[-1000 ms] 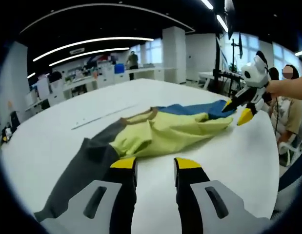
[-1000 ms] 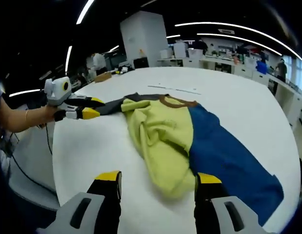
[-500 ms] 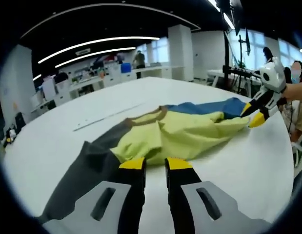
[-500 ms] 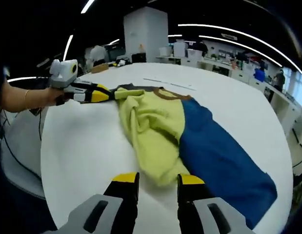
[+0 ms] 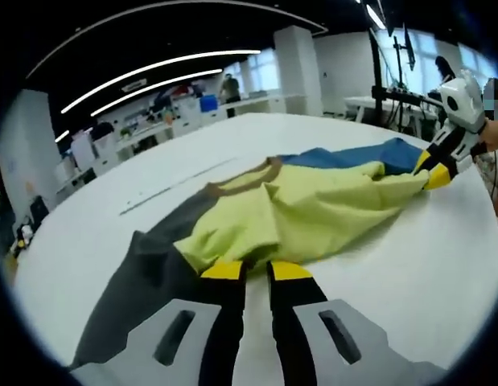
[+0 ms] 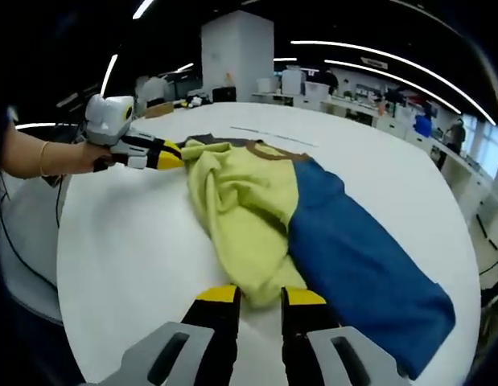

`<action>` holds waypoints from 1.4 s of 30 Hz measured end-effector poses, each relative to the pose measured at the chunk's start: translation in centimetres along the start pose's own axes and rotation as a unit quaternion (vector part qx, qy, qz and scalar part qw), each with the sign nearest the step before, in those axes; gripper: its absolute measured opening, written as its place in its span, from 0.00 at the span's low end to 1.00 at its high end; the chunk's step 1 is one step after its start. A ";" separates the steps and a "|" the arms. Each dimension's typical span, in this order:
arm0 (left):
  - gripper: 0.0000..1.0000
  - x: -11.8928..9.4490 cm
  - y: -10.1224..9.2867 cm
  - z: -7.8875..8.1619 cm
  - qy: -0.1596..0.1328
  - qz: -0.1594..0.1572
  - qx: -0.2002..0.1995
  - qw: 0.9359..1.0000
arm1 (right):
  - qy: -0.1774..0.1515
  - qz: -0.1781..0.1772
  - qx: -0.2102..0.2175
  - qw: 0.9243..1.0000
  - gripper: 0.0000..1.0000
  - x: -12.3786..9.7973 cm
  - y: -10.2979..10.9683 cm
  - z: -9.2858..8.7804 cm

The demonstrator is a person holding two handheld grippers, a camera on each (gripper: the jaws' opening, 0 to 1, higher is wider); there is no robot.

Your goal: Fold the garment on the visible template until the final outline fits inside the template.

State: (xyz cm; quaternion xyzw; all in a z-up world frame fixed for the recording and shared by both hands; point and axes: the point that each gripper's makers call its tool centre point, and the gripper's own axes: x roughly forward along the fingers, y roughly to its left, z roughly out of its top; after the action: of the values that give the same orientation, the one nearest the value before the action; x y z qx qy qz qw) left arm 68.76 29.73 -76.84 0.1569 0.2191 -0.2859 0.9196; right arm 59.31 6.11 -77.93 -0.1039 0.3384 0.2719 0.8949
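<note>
Both grippers closed onto garment [image 5: 297, 217] atop white table [image 5: 409, 273].

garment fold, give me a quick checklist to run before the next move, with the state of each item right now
1. Left hand-held gripper at the yellow-green edge of the garment: ok, jaws nearly together with fabric at the tips.
2. Right hand-held gripper at the opposite yellow-green edge: ok, jaws close around a fold of cloth.
3. Firm pinch on both: cannot tell, the contact is hidden by the tips.
4. Garment lying flat: not ok, the yellow-green part is bunched and wrinkled.
5. Garment wholly on the white table: ok.
6. Template outline located: cannot tell, no clear outline shows.
</note>
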 end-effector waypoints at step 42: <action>0.00 -8.9 2.7 4.2 -0.026 -0.009 0.021 0.999 | -0.042 0.038 0.049 0.997 0.00 -5.7 1.7 7.4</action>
State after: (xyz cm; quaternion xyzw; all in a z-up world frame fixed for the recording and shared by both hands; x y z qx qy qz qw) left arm 65.06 34.17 -68.40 0.1668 0.1908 -0.3024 0.9189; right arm 58.85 7.84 -68.63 -0.0357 0.3168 0.2929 0.9014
